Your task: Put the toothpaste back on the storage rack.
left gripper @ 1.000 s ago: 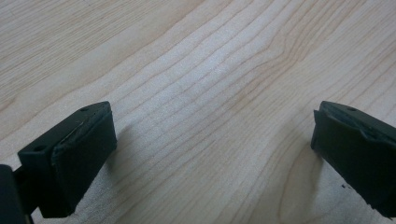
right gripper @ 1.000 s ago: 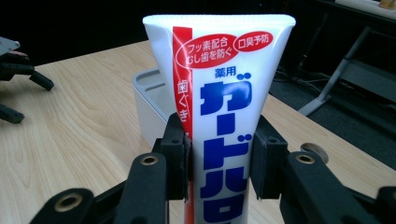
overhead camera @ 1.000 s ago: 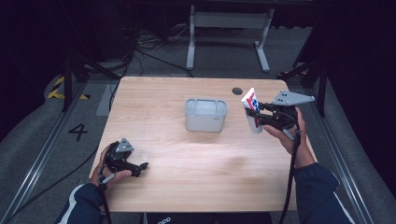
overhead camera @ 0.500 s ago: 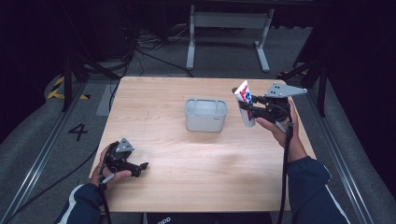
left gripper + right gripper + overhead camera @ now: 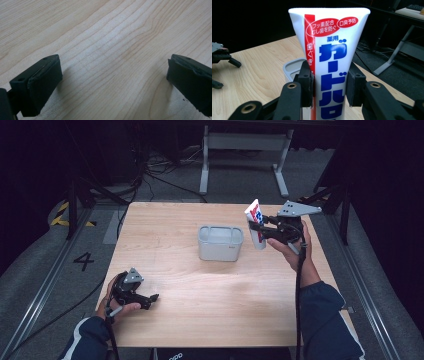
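1. Left gripper point(image 5: 152, 298) rests on the table point(image 5: 210, 320) at the near left, jaws wide.
2. Right gripper point(image 5: 256, 231) clamps an upright tube point(image 5: 256, 220) (white, blue lettering), lifted just right of the grey bin point(image 5: 220, 243).

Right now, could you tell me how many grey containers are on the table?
1. The grey container stands near the middle of the wooden table, just left of the toothpaste tube held upright in the right tongs. Nothing seems to hide another.
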A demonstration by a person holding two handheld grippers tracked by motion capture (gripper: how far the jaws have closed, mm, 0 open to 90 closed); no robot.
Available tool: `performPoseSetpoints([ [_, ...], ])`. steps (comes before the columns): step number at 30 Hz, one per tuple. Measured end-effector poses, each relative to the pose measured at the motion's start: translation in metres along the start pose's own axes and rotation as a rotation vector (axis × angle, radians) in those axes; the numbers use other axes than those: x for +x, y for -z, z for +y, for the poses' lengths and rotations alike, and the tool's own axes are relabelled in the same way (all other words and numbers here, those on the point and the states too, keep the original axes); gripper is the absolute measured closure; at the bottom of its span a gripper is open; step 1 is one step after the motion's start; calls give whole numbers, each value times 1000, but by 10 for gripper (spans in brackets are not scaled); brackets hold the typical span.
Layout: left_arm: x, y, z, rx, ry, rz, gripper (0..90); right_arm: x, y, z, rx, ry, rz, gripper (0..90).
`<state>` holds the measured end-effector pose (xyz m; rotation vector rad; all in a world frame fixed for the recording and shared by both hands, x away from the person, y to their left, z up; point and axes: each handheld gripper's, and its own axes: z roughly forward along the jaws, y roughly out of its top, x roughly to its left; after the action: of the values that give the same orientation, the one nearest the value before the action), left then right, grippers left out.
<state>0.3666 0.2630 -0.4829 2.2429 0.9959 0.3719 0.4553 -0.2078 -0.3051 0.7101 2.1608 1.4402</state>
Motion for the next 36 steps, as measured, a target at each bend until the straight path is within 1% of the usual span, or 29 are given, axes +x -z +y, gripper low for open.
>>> performPoseSetpoints([
  [4, 0, 0, 0, 1, 2, -5, 4, 0, -6, 3, 0, 4, 4, 642],
  [6, 0, 0, 0, 3, -3, -4, 4, 1, -9, 4, 2, -1, 8, 641],
  [7, 0, 0, 0, 1, 2, -5, 4, 1, -11, 5, 2, -3, 11, 642],
  [9, 0, 0, 0, 2, -2, -4, 4, 2, -15, 6, 3, -2, 16, 641],
  [13, 0, 0, 0, 2, 2, -5, 4, 4, -19, 8, 4, 4, 24, 641],
  [17, 0, 0, 0, 4, 3, -6, 4, 7, -28, 12, 3, 4, 33, 641],
  [20, 0, 0, 0, 3, -4, -4, 4, 9, -33, 14, 3, 3, 41, 640],
  [21, 0, 0, 0, 3, 4, -5, 4, 9, -35, 15, 2, 4, 43, 640],
  [23, 0, 0, 0, 3, -3, -4, 4, 10, -37, 15, -1, 4, 42, 640],
  [24, 0, 0, 0, 3, 4, -6, 4, 10, -39, 16, -1, 3, 46, 640],
  [28, 0, 0, 0, 2, 0, -5, 4, 14, -50, 19, 0, 3, 62, 640],
  [31, 0, 0, 0, 3, 4, -7, 4, 15, -53, 20, 0, 1, 64, 639],
  [33, 0, 0, 0, 3, 3, -6, 4, 15, -57, 21, 0, 2, 67, 639],
  [34, 1, 0, 1, 1, -11, -3, 4, 16, -61, 22, -4, -2, 69, 639],
  [36, 1, -1, 1, 0, -11, -2, 4, 16, -64, 23, -3, -6, 78, 638],
])
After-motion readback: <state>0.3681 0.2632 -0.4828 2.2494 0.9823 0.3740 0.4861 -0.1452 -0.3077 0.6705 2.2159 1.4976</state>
